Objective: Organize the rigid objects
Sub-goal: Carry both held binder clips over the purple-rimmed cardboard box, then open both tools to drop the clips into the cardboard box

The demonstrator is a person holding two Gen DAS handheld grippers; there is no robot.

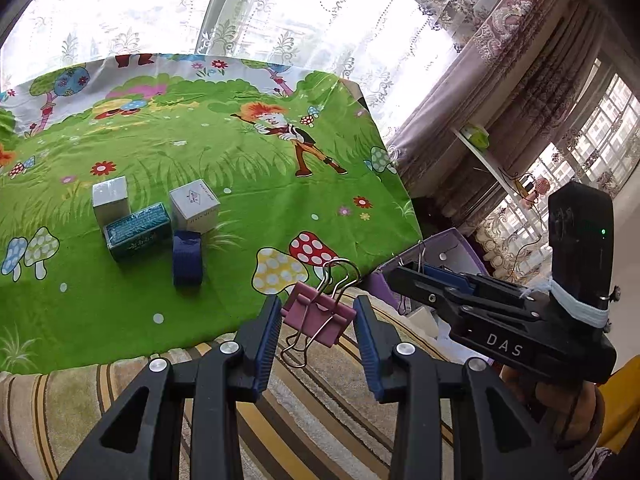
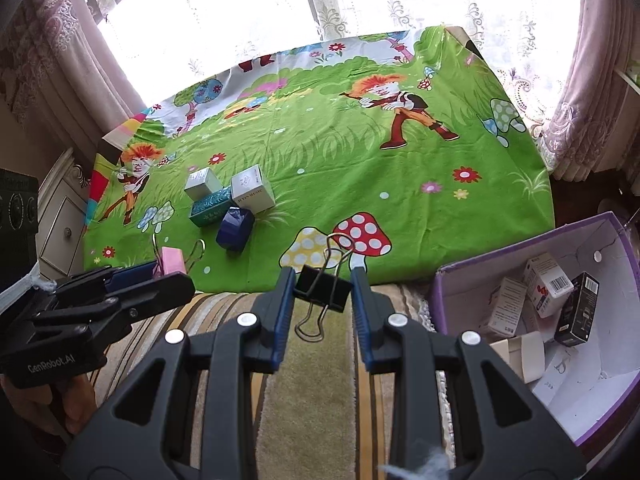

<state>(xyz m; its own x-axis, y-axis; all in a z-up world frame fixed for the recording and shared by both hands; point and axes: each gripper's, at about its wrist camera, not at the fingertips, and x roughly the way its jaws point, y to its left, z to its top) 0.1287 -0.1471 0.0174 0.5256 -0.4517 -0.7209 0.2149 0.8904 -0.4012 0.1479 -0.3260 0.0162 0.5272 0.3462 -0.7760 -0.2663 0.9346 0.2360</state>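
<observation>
My left gripper (image 1: 319, 304) is shut on a pink binder clip (image 1: 318, 316), held above the striped rug near the front edge of the green cartoon cloth (image 1: 224, 160). My right gripper (image 2: 323, 276) is shut on a black binder clip (image 2: 322, 286), its wire handles sticking out both ways. Each gripper shows in the other's view: the right gripper (image 1: 404, 274) off to the right, the left gripper (image 2: 160, 276) with the pink clip (image 2: 173, 261) off to the left. On the cloth stand a white box (image 2: 203, 180), a teal box (image 2: 212, 204), a white cube (image 2: 252, 188) and a dark blue box (image 2: 235, 228).
A purple-edged open box (image 2: 520, 248) sits on the floor at the right with several small cartons inside. A striped rug (image 2: 312, 380) lies under both grippers. Curtains and a window run behind the cloth; a cabinet (image 2: 60, 224) stands at the left.
</observation>
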